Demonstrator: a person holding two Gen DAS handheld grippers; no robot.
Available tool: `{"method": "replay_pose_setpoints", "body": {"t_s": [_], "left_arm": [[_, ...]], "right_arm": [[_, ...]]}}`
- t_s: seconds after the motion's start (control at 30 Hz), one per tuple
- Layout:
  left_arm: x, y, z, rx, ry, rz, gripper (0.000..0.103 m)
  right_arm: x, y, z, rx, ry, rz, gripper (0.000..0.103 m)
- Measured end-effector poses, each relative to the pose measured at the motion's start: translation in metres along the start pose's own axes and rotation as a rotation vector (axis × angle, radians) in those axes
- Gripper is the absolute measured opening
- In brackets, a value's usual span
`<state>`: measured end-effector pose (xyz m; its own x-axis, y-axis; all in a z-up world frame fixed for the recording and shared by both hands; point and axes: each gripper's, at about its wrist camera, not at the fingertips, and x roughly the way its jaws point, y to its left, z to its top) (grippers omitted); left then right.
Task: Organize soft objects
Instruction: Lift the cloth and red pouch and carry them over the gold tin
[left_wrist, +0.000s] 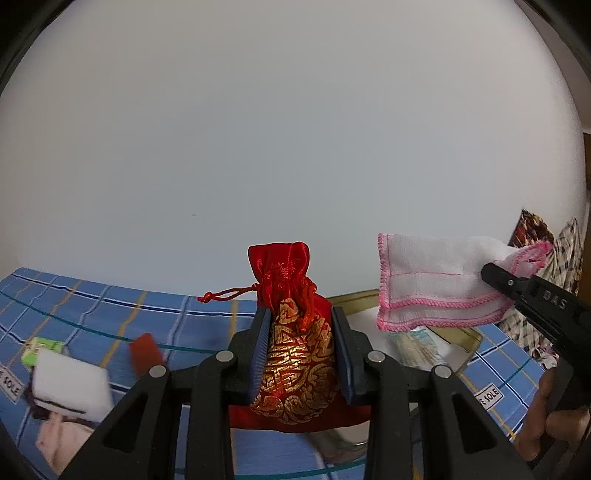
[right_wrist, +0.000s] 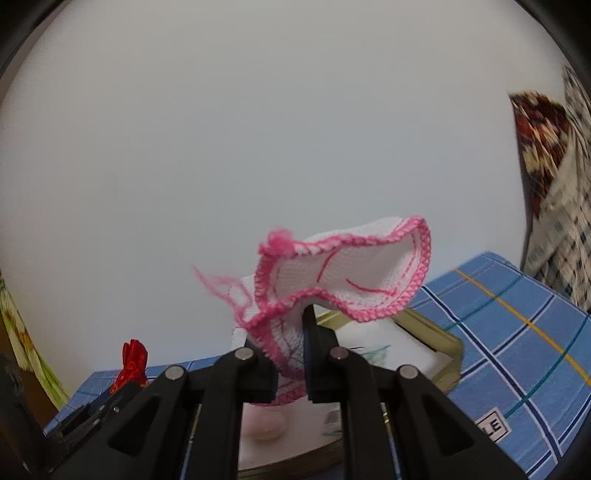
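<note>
Left gripper (left_wrist: 301, 354) clamps red pouch (left_wrist: 295, 332); right gripper (right_wrist: 290, 363) clamps pink-edged cloth (right_wrist: 343, 273).

In the left wrist view the jaws cover both flanks of the red pouch (left_wrist: 295, 354), and its base hides part of the tray (left_wrist: 461, 334) behind. The green packet (left_wrist: 41, 349) and small red piece (left_wrist: 146, 352) are too blurred to identify. In the right wrist view the pink-edged cloth (right_wrist: 343, 280) hides the tray's far side.

pouch (left_wrist: 295, 354) left of cloth (left_wrist: 436, 284); tray (left_wrist: 465, 336) under cloth
</note>
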<state>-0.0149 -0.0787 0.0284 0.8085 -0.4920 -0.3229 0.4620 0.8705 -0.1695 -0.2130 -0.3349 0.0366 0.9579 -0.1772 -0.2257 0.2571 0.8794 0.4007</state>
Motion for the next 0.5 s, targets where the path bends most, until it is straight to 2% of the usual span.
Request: {"method": "replay_pose_setpoints", "body": {"t_s": [0.2, 0.5], "left_arm": [[0.016, -0.027, -0.002, 0.026, 0.021, -0.033, 0.035], [0.040, -0.058, -0.004, 0.069, 0.048, -0.062, 0.035]], "right_arm": [[0.015, -0.031, 0.004, 0.076, 0.047, -0.014, 0.010], [0.022, -0.052, 0.012, 0.077, 0.069, -0.050, 0.010]]}}
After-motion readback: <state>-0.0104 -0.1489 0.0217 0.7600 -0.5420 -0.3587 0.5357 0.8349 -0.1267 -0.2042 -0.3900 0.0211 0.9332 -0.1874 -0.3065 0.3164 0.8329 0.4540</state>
